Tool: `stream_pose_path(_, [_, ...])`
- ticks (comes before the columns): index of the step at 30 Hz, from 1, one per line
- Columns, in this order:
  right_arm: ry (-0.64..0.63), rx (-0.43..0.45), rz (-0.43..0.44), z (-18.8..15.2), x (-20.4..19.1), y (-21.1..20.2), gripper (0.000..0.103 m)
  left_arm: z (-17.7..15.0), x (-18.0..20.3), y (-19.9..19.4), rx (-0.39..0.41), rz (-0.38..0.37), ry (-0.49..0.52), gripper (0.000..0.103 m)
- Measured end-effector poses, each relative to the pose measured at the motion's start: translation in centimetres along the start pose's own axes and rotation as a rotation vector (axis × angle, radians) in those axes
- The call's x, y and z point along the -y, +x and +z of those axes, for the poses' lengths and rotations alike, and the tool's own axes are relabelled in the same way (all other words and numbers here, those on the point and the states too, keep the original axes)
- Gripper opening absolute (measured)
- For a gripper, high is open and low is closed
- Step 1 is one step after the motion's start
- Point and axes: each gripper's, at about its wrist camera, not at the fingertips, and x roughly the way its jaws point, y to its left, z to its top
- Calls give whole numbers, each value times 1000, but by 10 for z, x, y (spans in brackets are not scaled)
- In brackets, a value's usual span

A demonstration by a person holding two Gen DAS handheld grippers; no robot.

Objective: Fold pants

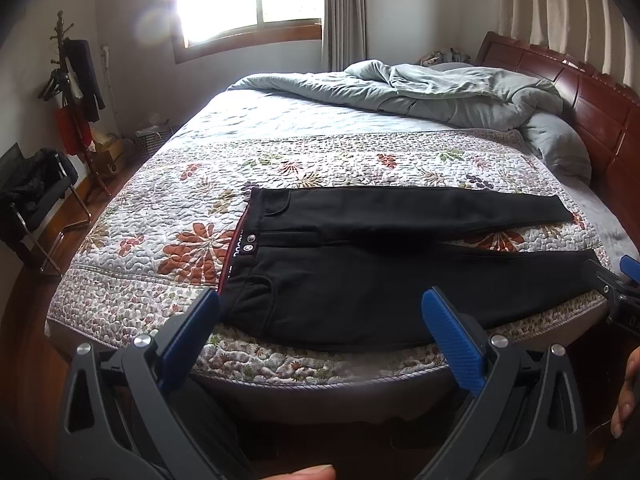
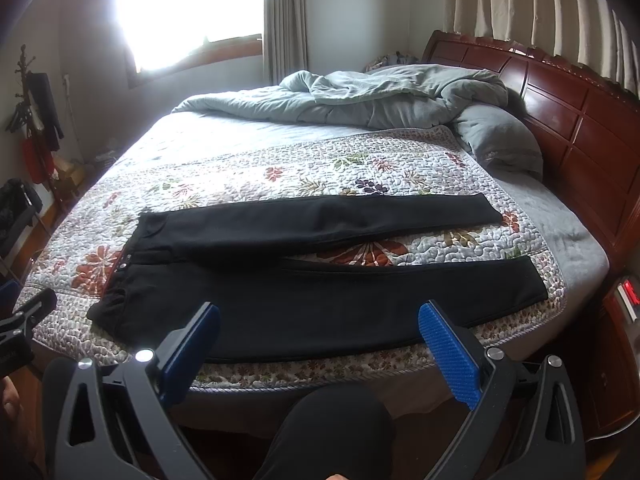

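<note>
Pants (image 1: 360,276) are black, lying flat along the bed's (image 1: 320,376) near edge, long axis running left to right: waistband at the left, cuffs pointing right toward the headboard (image 2: 560,120). Legs are splayed a bit apart. Left gripper (image 1: 320,328) and right gripper (image 2: 320,344) both hover spread wide, holding nothing.

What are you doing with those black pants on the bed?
A person is getting ready to fold them. The black pants lie spread flat on the flowery quilt, waistband to the left and both legs stretched out to the right. The left gripper and the right gripper are both open and held near the edge of the bed, touching nothing. No fold has been made yet.
</note>
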Motion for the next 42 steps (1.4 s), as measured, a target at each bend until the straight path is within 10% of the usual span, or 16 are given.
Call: stream_pose_path(42, [2,4,4,-2,0,2,99,-3,-1,2,2,1,3,100])
